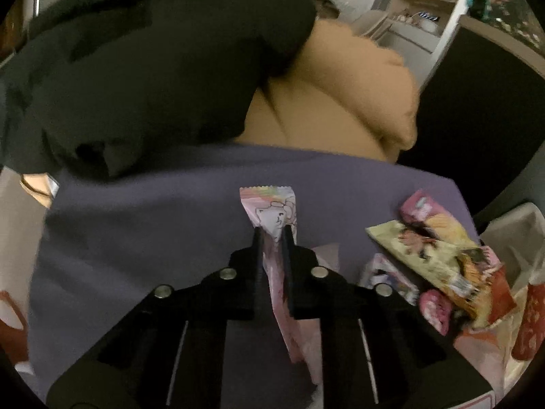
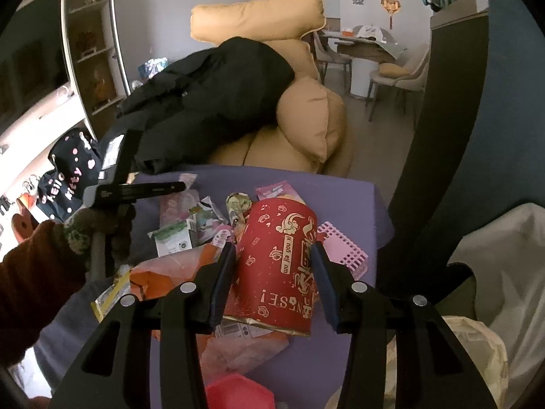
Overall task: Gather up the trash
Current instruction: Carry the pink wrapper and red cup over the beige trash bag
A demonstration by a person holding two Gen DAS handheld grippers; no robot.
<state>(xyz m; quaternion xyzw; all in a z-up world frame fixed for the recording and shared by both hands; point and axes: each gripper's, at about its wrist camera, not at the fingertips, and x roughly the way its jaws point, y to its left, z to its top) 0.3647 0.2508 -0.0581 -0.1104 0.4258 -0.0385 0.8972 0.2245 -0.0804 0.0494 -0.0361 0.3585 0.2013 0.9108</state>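
Black fingers (image 1: 272, 235) of the left gripper pinch a thin pink printed wrapper (image 1: 272, 211) above the purple-covered desk (image 1: 136, 238); so limp, it could slide free. Right gripper (image 2: 274, 255) straddles a red gold-printed paper cup (image 2: 279, 259), its fingers half open against the sides, and squeezing could crush or tip it.

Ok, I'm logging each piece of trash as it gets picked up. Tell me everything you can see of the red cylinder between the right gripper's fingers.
The red cylinder looks like a paper or card tube printed with gold clouds, characters and lettering, with a gold rim at its near end. It leans away from the camera, above the litter of wrappers on the purple table. The right gripper is closed on its sides, a finger on each flank. A pink grid tray lies just to its right.
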